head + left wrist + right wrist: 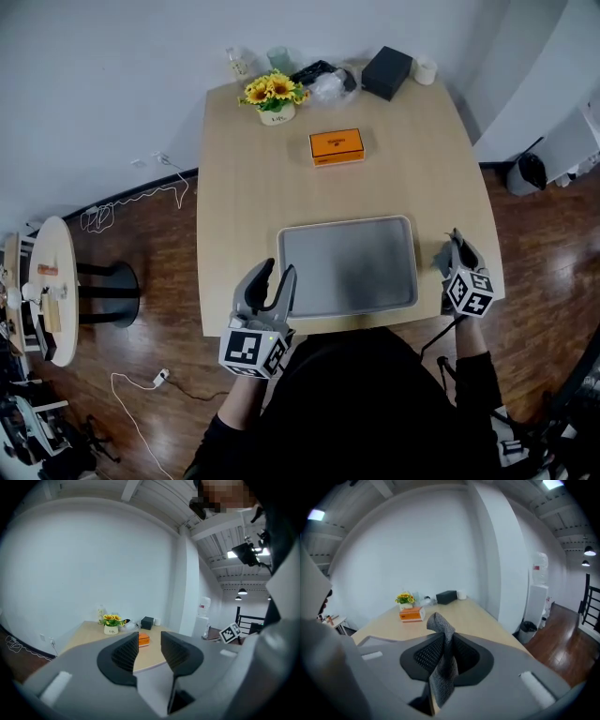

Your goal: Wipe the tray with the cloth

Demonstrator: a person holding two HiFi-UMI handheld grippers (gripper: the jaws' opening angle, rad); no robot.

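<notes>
A grey metal tray [347,267] lies on the wooden table [253,187] near its front edge. My left gripper [270,281] is at the tray's front left corner, open, with nothing between its fingers; in the left gripper view [150,651] it is raised and looks across the table. My right gripper [457,247] is just right of the tray, near the table's right edge. A dark grey cloth [440,663] is pinched between its jaws, sticking up past the tips and hanging down in front. The head view shows the cloth [446,253] only as a small dark bunch.
At the table's far end stand an orange box [337,146], a pot of yellow flowers [275,97], a black box [387,72], a white cup [425,69] and a plastic bag [328,86]. A small round side table [52,281] stands to the left, a dark bin [527,173] to the right.
</notes>
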